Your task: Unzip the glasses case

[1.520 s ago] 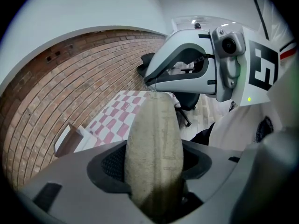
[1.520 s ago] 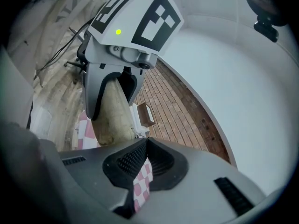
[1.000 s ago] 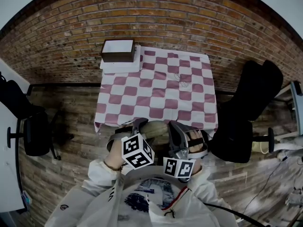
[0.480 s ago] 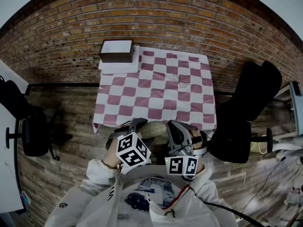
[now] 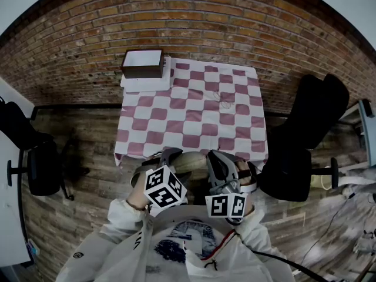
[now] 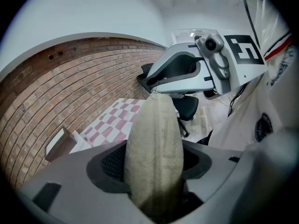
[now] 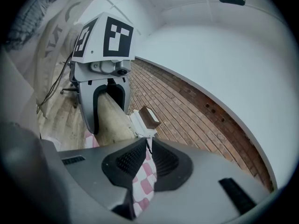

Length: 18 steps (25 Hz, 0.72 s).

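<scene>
Right now my left gripper is clamped on one end of the beige glasses case, which hangs in the air just off the near edge of the checkered table — close to my chest. My right gripper sits at the case's other end — jaws pinched together on a thin dark zip pull.

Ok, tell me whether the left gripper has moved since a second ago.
No. The left gripper sits at the same spot against the checked tablecloth's near edge, still shut on the glasses case.
</scene>
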### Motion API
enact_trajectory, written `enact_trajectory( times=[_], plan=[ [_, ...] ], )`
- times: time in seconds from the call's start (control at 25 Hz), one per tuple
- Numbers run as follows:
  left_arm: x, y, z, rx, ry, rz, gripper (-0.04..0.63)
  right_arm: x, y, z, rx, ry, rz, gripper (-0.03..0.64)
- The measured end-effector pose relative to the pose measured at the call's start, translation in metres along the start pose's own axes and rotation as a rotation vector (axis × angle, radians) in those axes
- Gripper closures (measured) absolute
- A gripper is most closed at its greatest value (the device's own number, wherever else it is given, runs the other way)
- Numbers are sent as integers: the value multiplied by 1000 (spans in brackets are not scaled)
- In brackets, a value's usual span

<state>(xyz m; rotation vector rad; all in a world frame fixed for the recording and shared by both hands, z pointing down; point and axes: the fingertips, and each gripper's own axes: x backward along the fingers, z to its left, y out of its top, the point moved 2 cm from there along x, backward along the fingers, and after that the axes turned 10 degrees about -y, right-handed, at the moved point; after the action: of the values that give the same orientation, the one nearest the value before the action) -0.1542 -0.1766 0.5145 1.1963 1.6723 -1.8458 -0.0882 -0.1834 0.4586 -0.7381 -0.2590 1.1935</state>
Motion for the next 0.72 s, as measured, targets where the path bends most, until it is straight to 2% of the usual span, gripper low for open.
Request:
enact_trajectory(
  times=[0.32, 0.52, 0.72],
  plan=[
    [-2, -4, -3, 7, -2, 8, 302, 1, -2, 1, -19, 18, 2, 554],
    [4, -7, 4, 63, 25, -17, 302, 5, -8, -2, -38, 17, 15, 551],
    [10, -12, 10, 83, 49, -27, 302, 7, -11, -4, -83, 16, 21, 551]
  ],
)
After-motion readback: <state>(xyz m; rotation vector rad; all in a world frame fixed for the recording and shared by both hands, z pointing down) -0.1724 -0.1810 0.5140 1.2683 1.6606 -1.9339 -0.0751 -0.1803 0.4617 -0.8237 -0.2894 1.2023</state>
